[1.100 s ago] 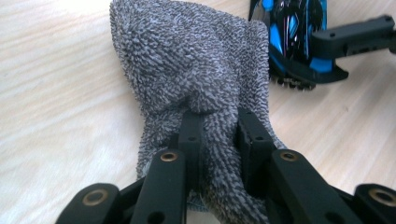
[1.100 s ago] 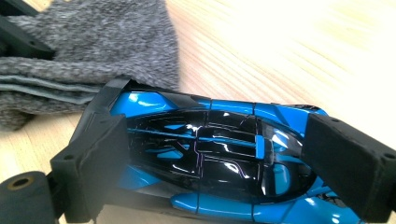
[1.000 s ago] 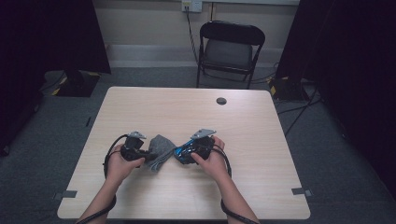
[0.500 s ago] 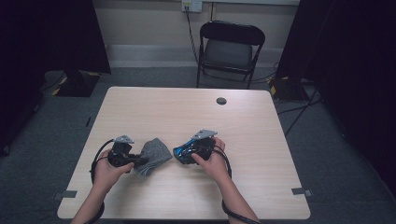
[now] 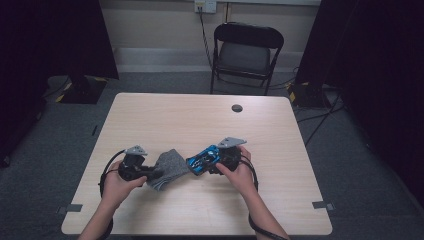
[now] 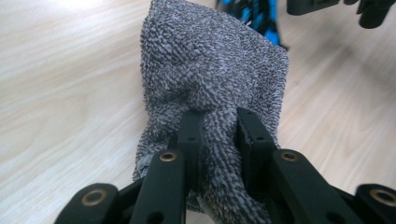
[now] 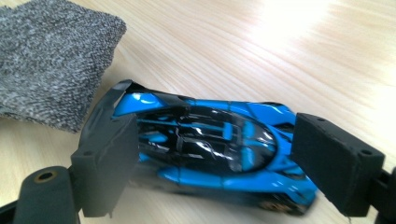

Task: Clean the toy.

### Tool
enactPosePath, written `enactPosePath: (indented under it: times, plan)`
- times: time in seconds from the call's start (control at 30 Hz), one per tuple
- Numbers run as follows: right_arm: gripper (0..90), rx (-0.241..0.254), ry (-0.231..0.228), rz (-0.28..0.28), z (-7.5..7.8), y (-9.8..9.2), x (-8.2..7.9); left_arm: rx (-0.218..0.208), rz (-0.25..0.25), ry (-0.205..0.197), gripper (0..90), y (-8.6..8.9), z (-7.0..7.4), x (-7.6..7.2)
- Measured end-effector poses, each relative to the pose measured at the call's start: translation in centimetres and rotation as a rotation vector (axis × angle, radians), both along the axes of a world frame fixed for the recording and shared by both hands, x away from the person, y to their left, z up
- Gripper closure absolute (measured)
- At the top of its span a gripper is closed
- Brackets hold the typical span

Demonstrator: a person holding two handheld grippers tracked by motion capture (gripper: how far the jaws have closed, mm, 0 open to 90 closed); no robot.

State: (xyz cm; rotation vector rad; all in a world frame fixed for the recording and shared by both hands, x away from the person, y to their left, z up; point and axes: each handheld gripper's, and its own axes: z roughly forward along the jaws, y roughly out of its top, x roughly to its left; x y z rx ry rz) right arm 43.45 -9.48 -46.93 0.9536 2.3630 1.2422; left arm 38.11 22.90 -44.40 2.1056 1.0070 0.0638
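Left gripper, at the left of the high view, has its jaws pressed together on a pinched fold of the grey knitted terry-cloth sock. In the left gripper view the fold rises between the two black jaws and hides the pads' inner faces; the sock's lower end is cut off at the bottom edge. The sock lies on the light wood-grain table, just left of the table's middle near the front edge. Whether the sock holds anything cannot be told; its mouth is not visible.

Right gripper, at the right of the sock in the high view, stands with its jaws spread wide at either side of the glossy blue-and-black toy racing car. Its jaws have just been closing, with the car between them. The left pad lies against the car's rear wing; the right pad sits at the car's nose, and contact there is hard to make out. The car's underside and wheels are blurred. The car sits just beside the sock's edge, outside it.
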Motion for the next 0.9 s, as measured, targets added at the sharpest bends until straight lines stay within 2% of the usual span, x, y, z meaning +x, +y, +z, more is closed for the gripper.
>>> enactPosePath:
  times: [0.2, 0.3, 0.5, 0.6, 0.67, 0.77, 0.9]
  plan:
    - [14.6, 0.001, -0.012, 0.025, 1.0, -2.3, -0.8, -0.019, -0.080, -0.041, 73.8, -2.7, 1.7, -0.7]
    - [14.8, 0.003, -0.021, 0.029, 1.4, -3.6, -1.3, -0.021, -0.137, -0.049, 73.6, -4.9, 2.5, -1.1]
    - [16.1, 0.016, -0.014, 0.022, 1.9, -6.2, -2.4, -0.023, -0.237, -0.060, 73.5, -9.5, 3.1, -1.6]
    - [17.2, 0.034, -0.012, 0.019, 2.0, -7.4, -2.9, -0.021, -0.271, -0.046, 73.4, -11.9, 2.3, -1.5]
    - [18.3, 0.029, -0.014, 0.012, 2.0, -8.1, -3.2, -0.013, -0.279, -0.035, 73.3, -13.0, 1.6, -1.3]
    - [18.7, 0.033, -0.015, -0.001, 2.1, -9.3, -3.5, -0.024, -0.294, -0.017, 73.3, -14.8, 0.4, -1.0]
    - [18.5, 0.062, -0.017, -0.017, 2.2, -11.1, -3.9, 0.003, -0.333, -0.019, 72.4, -17.3, -0.5, -0.9]
